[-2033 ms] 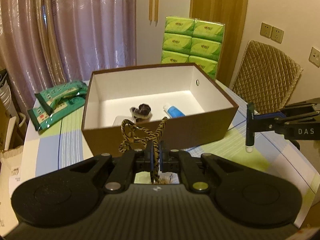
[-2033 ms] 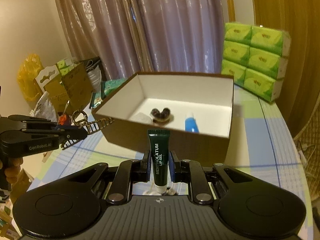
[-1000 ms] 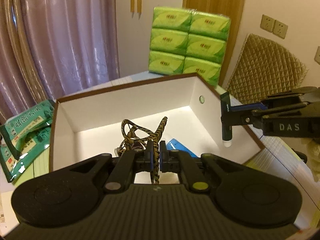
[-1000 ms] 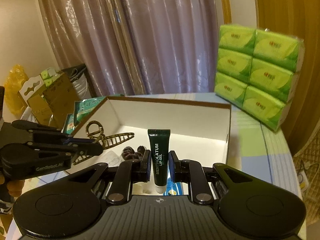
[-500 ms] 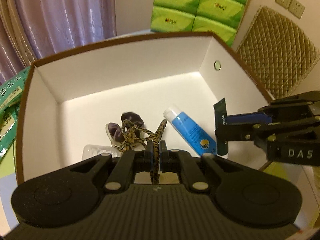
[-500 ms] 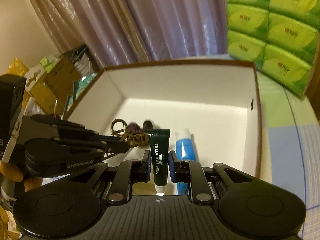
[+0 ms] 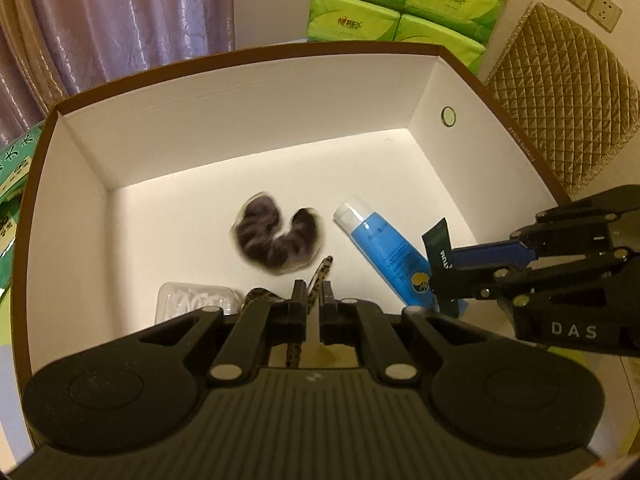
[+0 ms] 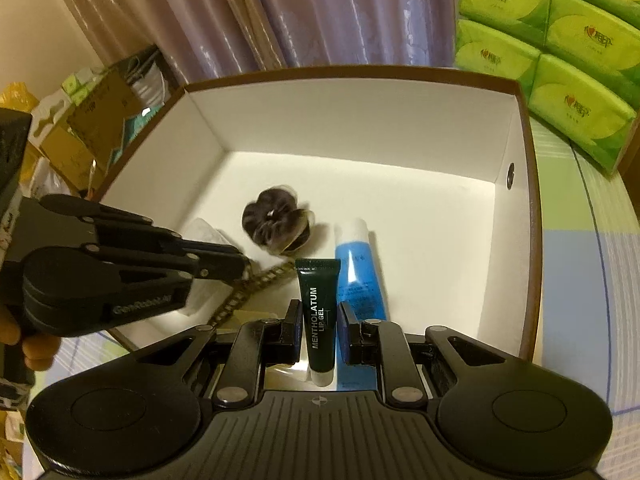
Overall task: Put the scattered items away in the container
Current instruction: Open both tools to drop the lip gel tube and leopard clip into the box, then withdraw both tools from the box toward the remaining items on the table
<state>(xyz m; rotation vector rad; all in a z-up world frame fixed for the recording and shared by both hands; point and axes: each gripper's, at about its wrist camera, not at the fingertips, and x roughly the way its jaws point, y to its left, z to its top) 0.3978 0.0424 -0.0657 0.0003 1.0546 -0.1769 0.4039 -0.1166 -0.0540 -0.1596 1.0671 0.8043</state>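
I have both grippers tipped down over the open brown box (image 7: 436, 92), white inside, which sits on the checked bench (image 8: 572, 264). My left gripper (image 7: 313, 300) is clamped tight on a leopard-print hair clip (image 7: 322, 272), whose patterned end pokes out past the fingertips above the box floor. My right gripper (image 8: 318, 318) is pinched on a dark green lip gel tube (image 8: 320, 312), cap toward the camera, flat end pointing into the box. Already lying on the box floor are a dark scrunchie (image 7: 276, 234), a blue tube (image 7: 386, 254) and a clear plastic packet (image 7: 194, 302). From the left view, the right gripper reaches in over the box's right wall, just above the blue tube. Green tissue packs (image 8: 560, 44) are stacked behind the box.
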